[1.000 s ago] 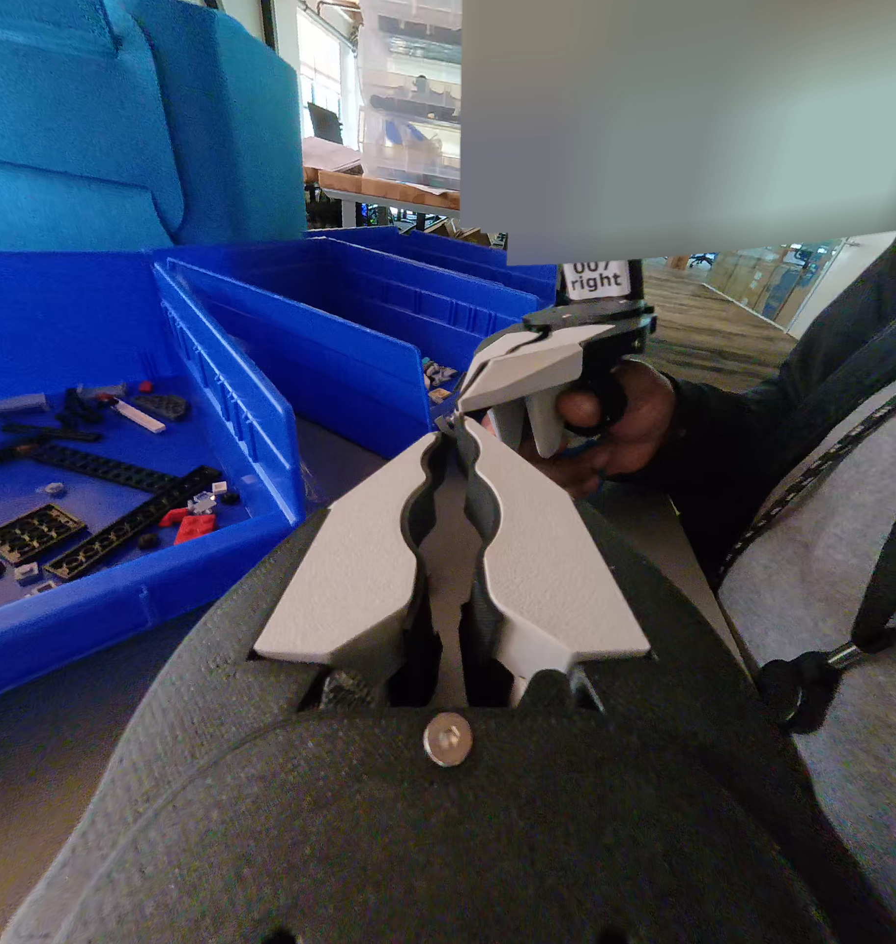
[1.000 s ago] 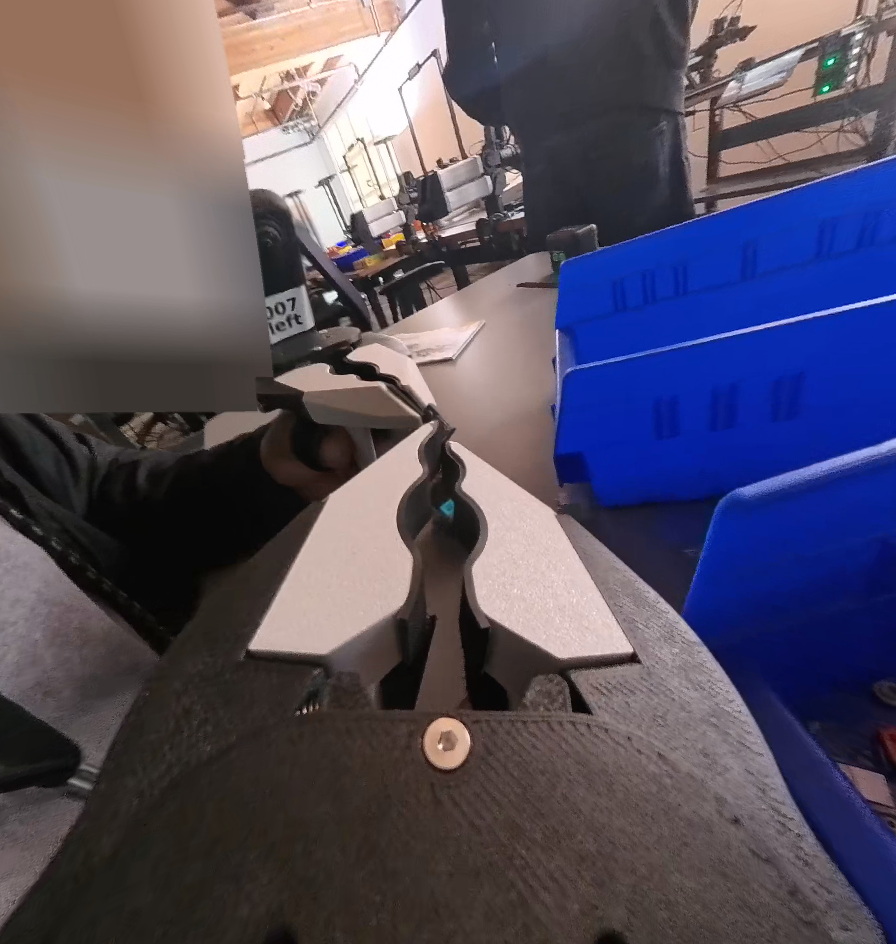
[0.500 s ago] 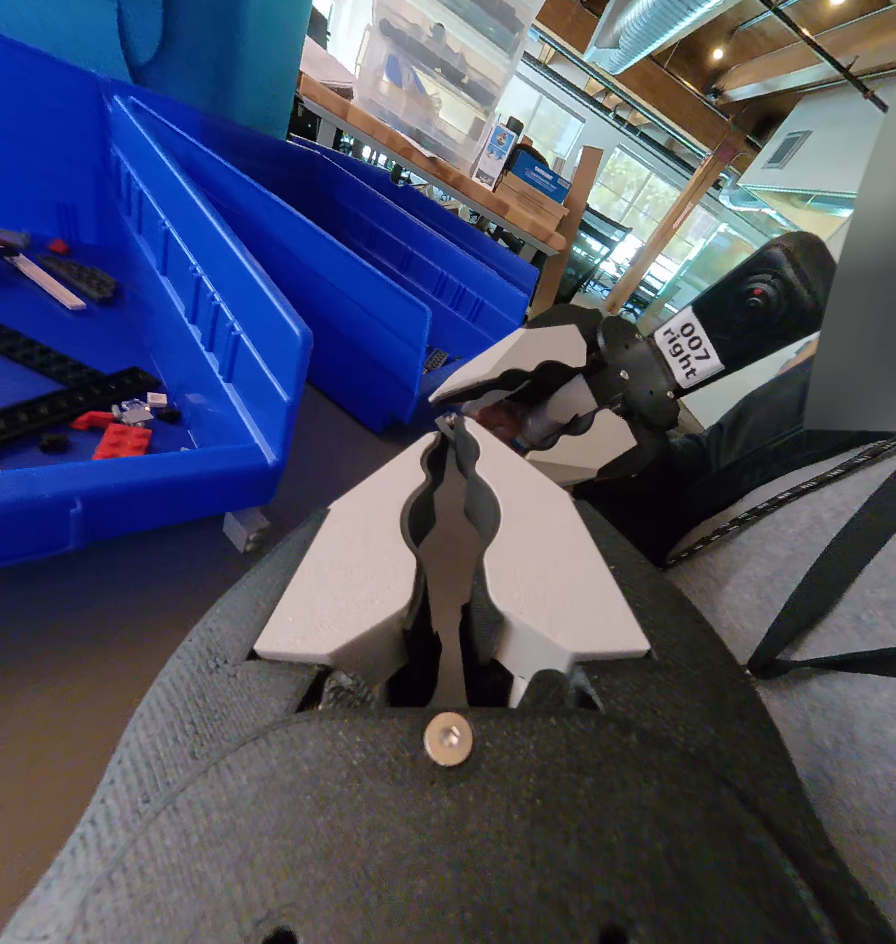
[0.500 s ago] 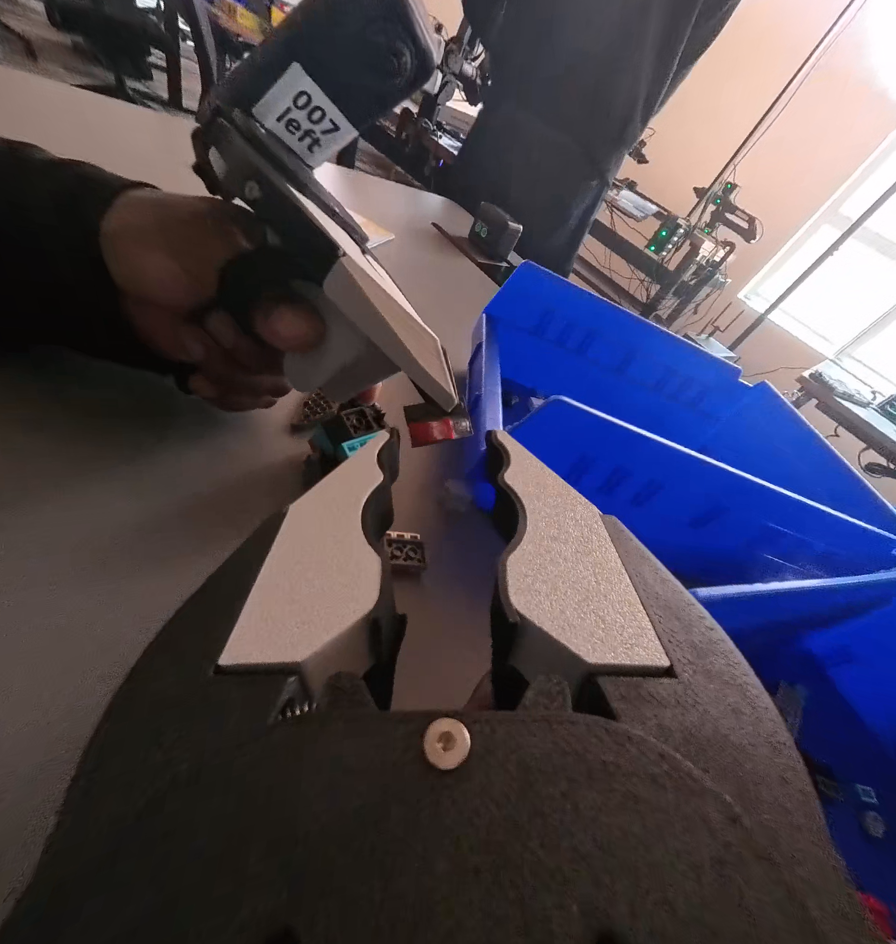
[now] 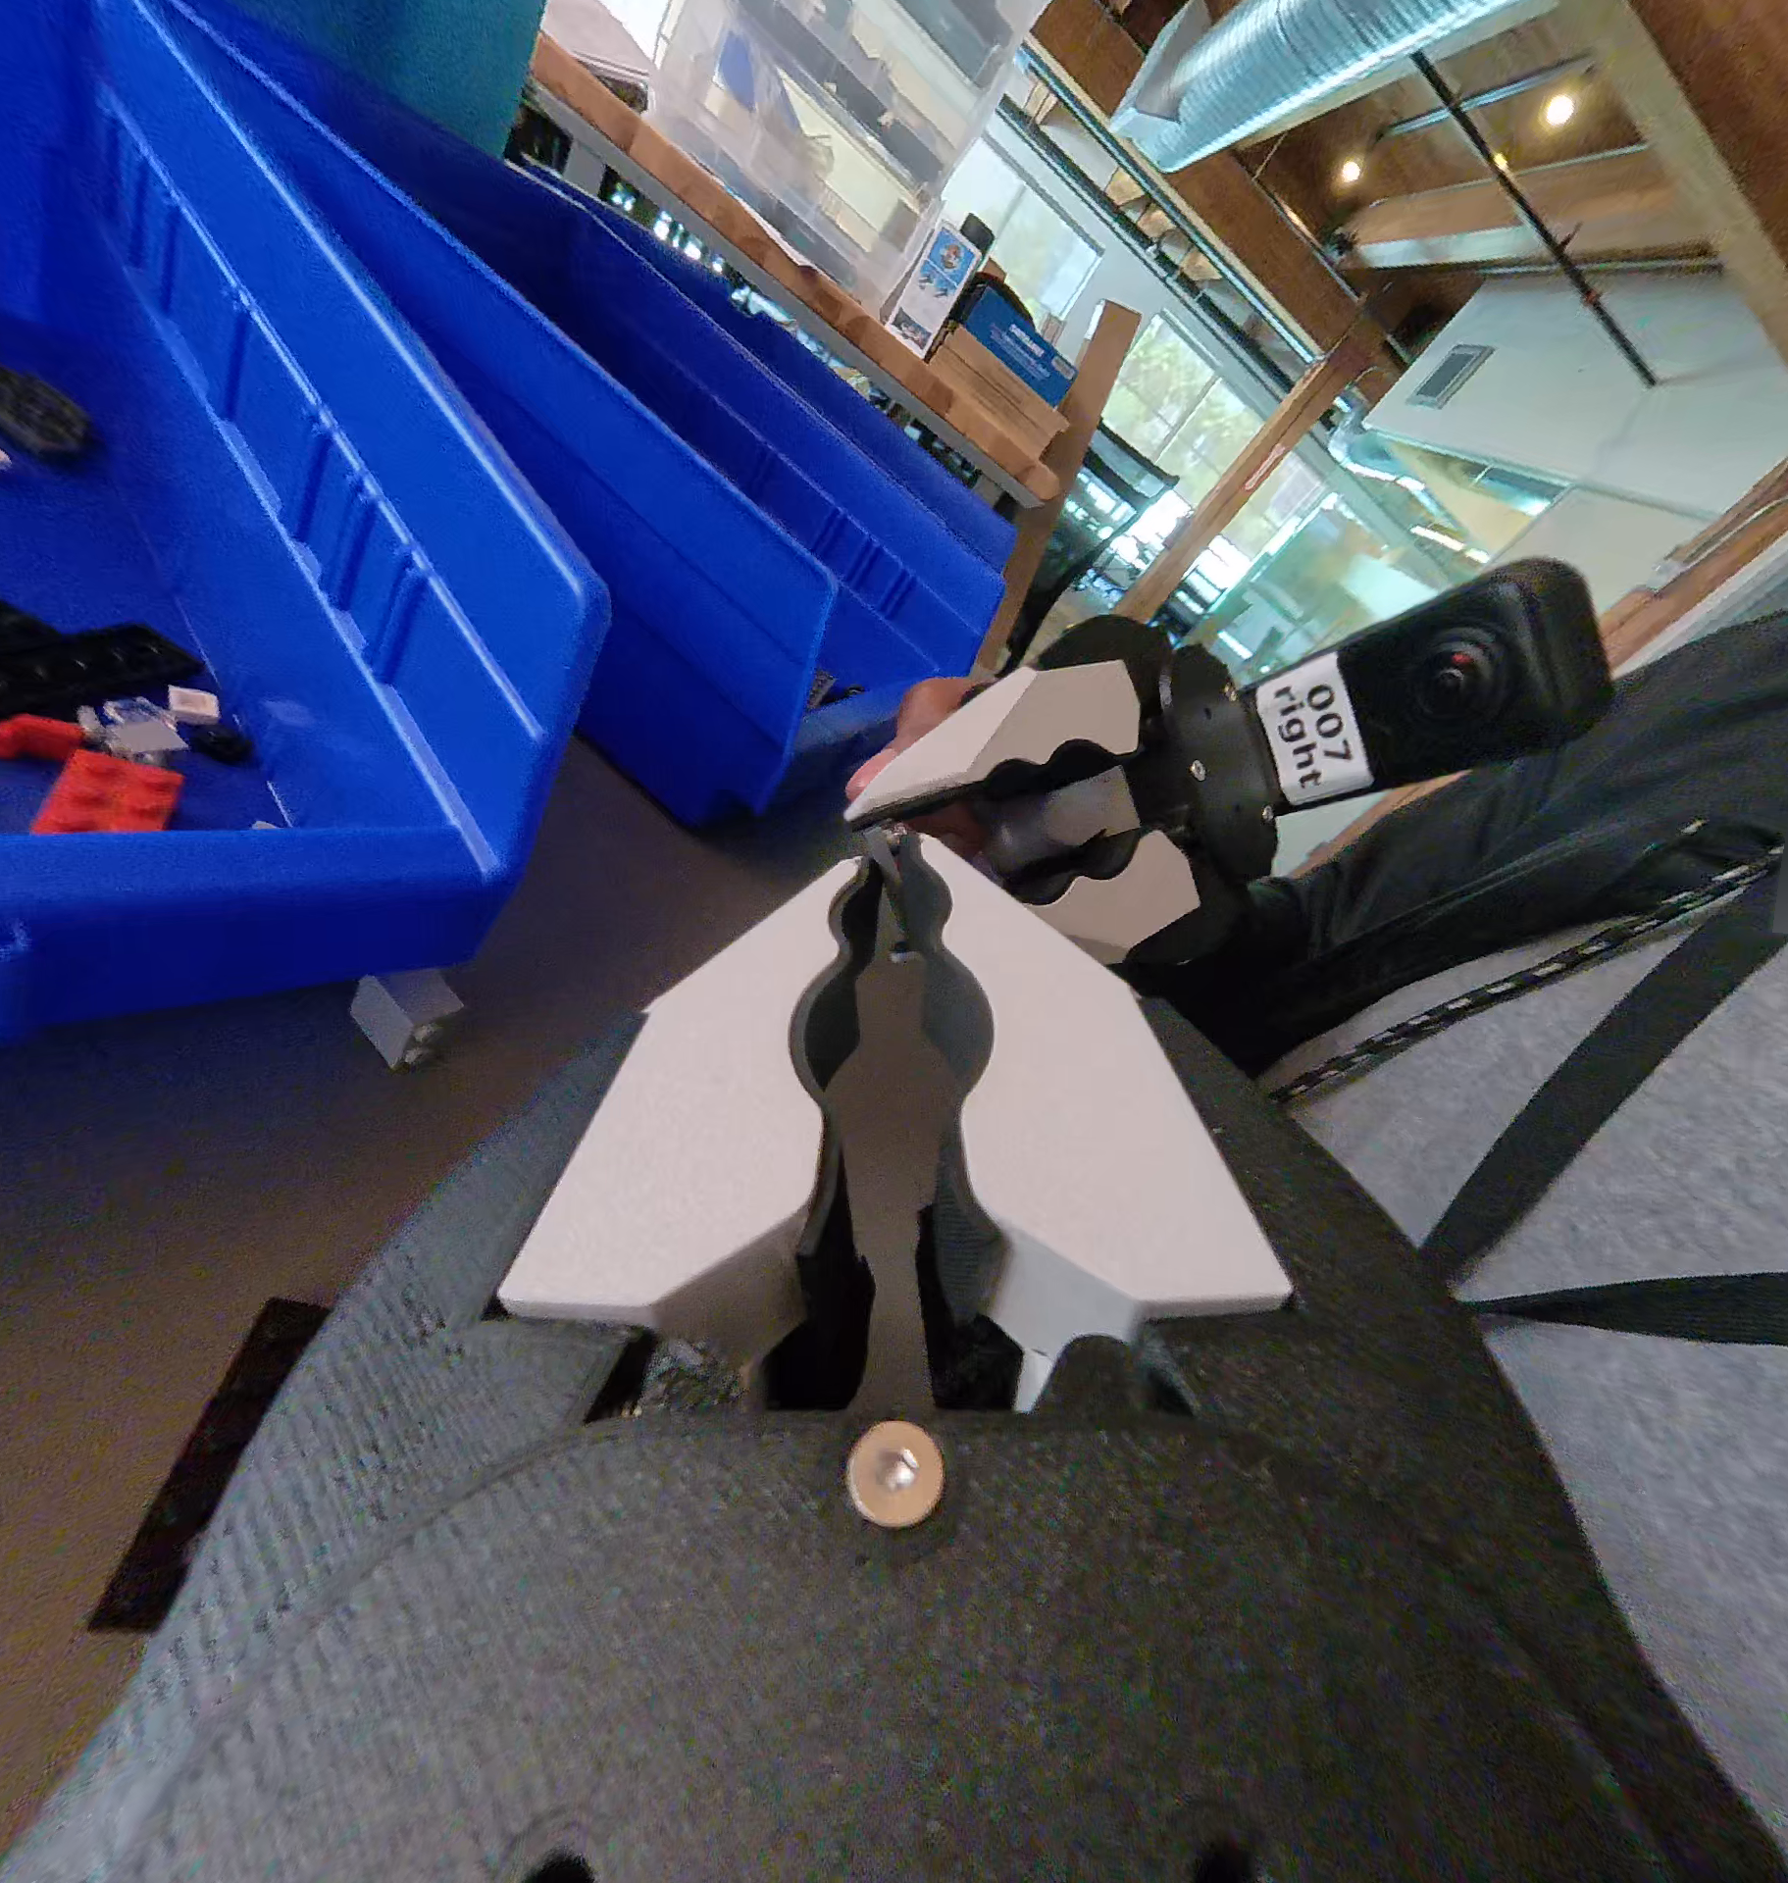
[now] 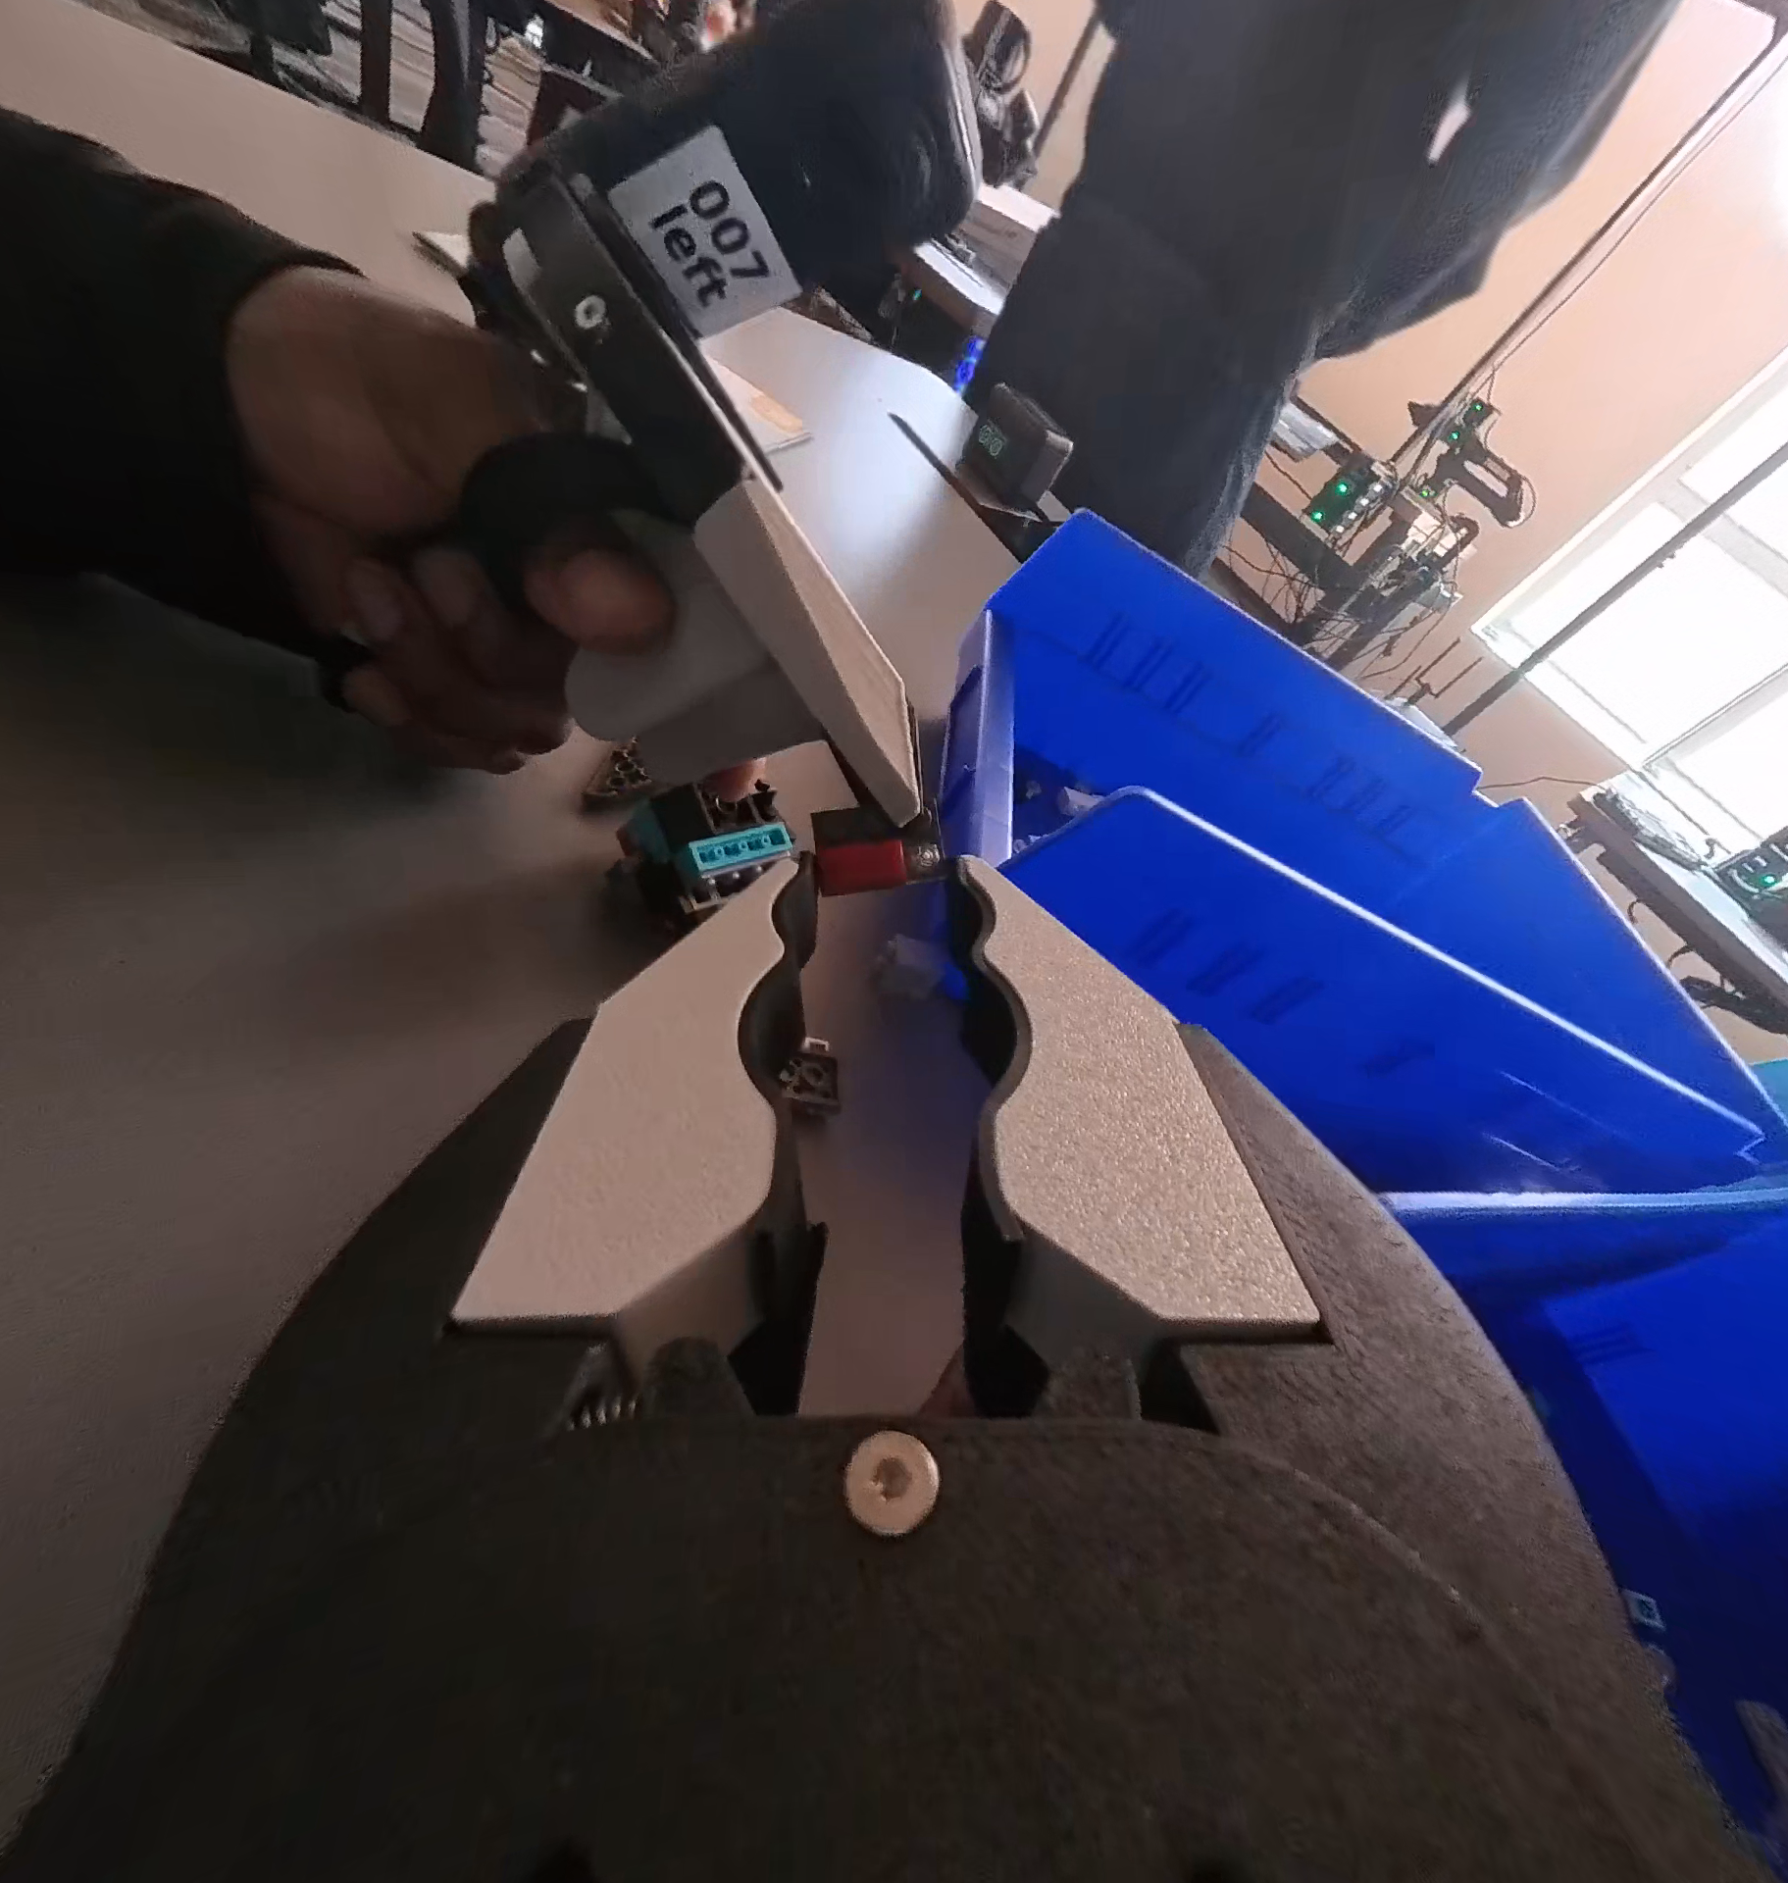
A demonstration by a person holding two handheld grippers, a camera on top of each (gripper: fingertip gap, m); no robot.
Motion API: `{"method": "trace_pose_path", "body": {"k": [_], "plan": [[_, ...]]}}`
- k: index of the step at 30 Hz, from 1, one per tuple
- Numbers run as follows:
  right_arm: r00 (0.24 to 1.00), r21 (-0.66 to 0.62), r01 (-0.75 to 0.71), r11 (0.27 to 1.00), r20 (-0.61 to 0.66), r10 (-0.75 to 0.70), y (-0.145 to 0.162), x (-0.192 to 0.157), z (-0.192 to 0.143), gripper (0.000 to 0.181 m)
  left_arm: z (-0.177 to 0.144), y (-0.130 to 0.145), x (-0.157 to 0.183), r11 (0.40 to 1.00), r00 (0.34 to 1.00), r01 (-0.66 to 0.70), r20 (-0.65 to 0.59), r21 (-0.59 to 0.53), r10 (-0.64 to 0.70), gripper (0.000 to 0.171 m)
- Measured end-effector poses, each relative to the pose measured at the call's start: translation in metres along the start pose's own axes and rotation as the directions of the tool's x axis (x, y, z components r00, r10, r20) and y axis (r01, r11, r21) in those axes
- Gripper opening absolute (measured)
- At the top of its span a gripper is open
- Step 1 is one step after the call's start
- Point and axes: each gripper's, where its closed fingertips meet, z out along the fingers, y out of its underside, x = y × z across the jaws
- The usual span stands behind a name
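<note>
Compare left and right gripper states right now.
Left gripper is shut on a small red brick; right gripper is open and holds nothing. Left's fingers angle down toward the table; right's lie low along it, tips flanking the brick. Both have grey fingers and are hand-held beside the blue bins.

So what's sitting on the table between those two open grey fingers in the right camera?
In the right wrist view, between the right gripper's fingers lie bare table, a small dark brick by one finger, and a pale piece nearer the tips.
</note>
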Motion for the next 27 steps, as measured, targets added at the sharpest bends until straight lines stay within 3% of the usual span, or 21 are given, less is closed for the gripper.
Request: {"method": "trace_pose_path", "body": {"k": [4, 13, 27], "plan": [[0.999, -0.011, 0.049, 0.999, -0.008, -0.049, 0.0015, -0.0005, 0.0008, 0.027, 0.0002, 0.0011, -0.0003, 0.995, 0.994, 0.104, -0.043, 0.002, -0.104, 0.006], [0.991, -0.042, 0.132, 0.990, -0.020, -0.133, 0.0041, -0.0024, 0.0025, 0.027, -0.0001, 0.0045, -0.0029, 0.984, 0.983, 0.178, -0.051, -0.021, -0.179, 0.009], [0.989, -0.051, 0.145, 0.988, -0.029, -0.147, 0.0036, -0.0011, 0.0021, 0.027, 0.0007, 0.0060, -0.0013, 0.986, 0.985, 0.162, -0.050, -0.029, -0.163, 0.006]]}}
